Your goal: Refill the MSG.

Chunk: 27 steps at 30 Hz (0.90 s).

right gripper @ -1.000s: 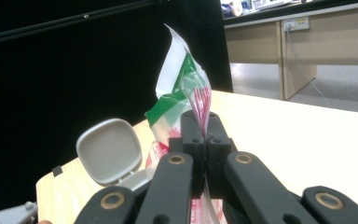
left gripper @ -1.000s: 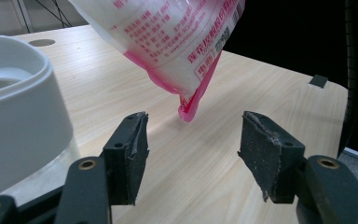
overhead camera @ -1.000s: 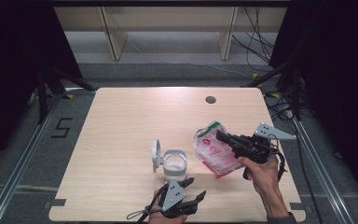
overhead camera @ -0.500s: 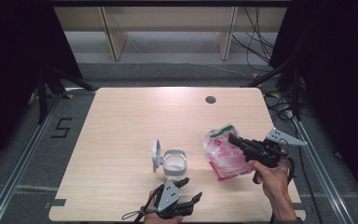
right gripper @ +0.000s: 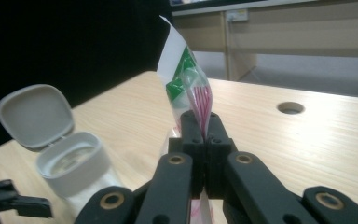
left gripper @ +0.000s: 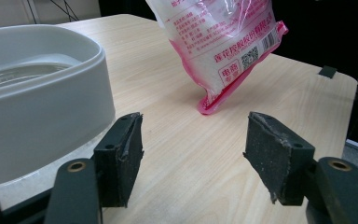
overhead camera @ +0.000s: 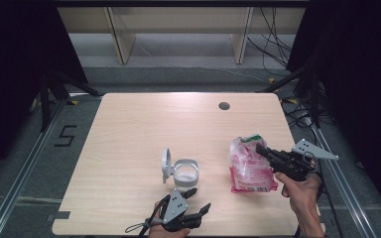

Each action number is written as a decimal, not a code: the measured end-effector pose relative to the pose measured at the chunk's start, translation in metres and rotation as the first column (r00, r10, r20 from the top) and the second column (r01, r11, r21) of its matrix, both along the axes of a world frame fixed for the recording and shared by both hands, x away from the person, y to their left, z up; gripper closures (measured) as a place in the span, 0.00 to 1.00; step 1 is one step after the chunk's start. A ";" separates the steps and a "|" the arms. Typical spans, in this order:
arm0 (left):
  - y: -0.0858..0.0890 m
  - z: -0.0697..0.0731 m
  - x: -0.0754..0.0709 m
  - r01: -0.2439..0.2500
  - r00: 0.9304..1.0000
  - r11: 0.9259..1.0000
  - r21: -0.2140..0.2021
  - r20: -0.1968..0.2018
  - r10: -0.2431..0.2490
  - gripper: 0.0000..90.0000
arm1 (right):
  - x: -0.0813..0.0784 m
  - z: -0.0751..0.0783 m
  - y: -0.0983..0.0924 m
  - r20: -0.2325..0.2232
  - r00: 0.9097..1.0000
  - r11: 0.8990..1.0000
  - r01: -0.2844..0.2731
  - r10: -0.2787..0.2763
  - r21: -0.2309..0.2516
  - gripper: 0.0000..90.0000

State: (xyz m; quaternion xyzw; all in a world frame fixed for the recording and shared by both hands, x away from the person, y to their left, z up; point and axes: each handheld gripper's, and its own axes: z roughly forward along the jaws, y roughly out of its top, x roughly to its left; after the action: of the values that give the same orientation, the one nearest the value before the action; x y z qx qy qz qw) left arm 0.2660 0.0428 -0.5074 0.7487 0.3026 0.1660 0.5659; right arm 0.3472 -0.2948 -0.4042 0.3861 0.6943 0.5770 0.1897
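Observation:
A pink and white plastic bag point(overhead camera: 249, 167) of white grains stands tilted at the table's right, its bottom corner touching the wood point(left gripper: 223, 42). My right gripper point(overhead camera: 259, 148) is shut on the bag's top edge point(right gripper: 191, 84), pinching it between the jaws point(right gripper: 204, 135). A white tub point(overhead camera: 185, 172) with its hinged lid point(overhead camera: 166, 164) raised sits near the table's front middle point(left gripper: 37, 93) point(right gripper: 72, 161). My left gripper point(overhead camera: 199, 200) lies just in front of the tub; its jaws point(left gripper: 193, 154) have just been opening, with nothing between them.
The wooden table point(overhead camera: 144, 129) has a round cable hole point(overhead camera: 223, 105) at its back right. Black metal frames and cables stand on the floor on both sides. A person's hands hold both grippers at the front edge.
The right gripper has carried the bag to the right and lower, until its bottom rests on the table. The left gripper stayed in place and its jaws stand slightly wider.

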 end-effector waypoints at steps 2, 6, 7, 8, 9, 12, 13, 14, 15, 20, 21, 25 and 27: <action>0.000 0.000 0.000 0.005 1.000 1.000 0.004 0.002 -0.005 0.39 | -0.002 -0.001 -0.001 0.003 1.000 1.000 0.015 -0.015 -0.011 1.00; -0.001 0.000 0.001 0.030 0.999 0.999 0.035 0.010 -0.031 0.39 | -0.002 -0.002 -0.003 0.019 0.999 0.997 0.032 -0.030 -0.069 1.00; -0.001 0.000 0.001 0.030 0.999 0.999 0.035 0.010 -0.031 0.39 | -0.002 -0.002 -0.003 0.019 0.999 0.997 0.032 -0.030 -0.069 1.00; -0.001 -0.001 0.001 0.033 0.999 0.999 0.037 0.011 -0.034 0.39 | -0.003 -0.003 -0.002 0.011 0.999 0.998 0.040 -0.040 -0.050 1.00; -0.001 -0.001 0.001 0.033 0.999 0.999 0.037 0.011 -0.034 0.39 | -0.003 -0.003 -0.002 0.011 0.999 0.998 0.040 -0.040 -0.050 1.00; 0.000 0.000 0.001 0.034 0.999 0.999 0.040 0.010 -0.034 0.39 | -0.002 -0.004 -0.006 0.025 0.998 0.995 0.053 -0.051 -0.086 1.00; 0.000 -0.001 0.000 0.027 1.000 0.999 0.031 0.001 -0.027 0.39 | -0.004 -0.004 -0.005 -0.005 0.998 0.995 0.069 -0.069 -0.070 1.00; 0.000 -0.001 0.000 0.016 1.000 1.000 0.026 -0.011 -0.016 0.39 | -0.003 -0.006 -0.008 0.001 0.998 0.995 0.061 -0.061 -0.076 1.00; 0.001 0.000 0.002 0.036 0.999 0.998 0.048 0.012 -0.037 0.38 | -0.003 -0.006 -0.009 -0.007 0.997 0.995 0.070 -0.071 -0.076 1.00; 0.002 0.000 0.001 0.024 1.000 0.999 0.026 -0.008 -0.024 0.38 | -0.001 -0.012 -0.014 -0.009 0.995 0.991 0.093 -0.094 -0.096 1.00; 0.003 0.001 0.000 0.018 1.000 0.999 0.030 -0.010 -0.017 0.38 | -0.002 -0.012 -0.013 -0.022 0.994 0.989 0.106 -0.109 -0.101 1.00; 0.005 0.002 0.001 0.020 1.000 1.000 0.022 -0.009 -0.020 0.37 | 0.001 -0.016 -0.015 0.000 0.994 0.985 0.106 -0.106 -0.135 1.00; 0.006 0.002 0.001 0.025 1.000 1.000 0.015 -0.006 -0.025 0.37 | -0.001 -0.017 -0.013 -0.038 0.992 0.985 0.116 -0.122 -0.131 1.00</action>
State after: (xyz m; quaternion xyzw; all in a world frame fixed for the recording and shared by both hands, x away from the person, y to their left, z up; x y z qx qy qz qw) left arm 0.2670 0.0490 -0.5049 0.7573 0.2936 0.1589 0.5612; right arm 0.3466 -0.3080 -0.4214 0.4270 0.7098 0.5099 0.2321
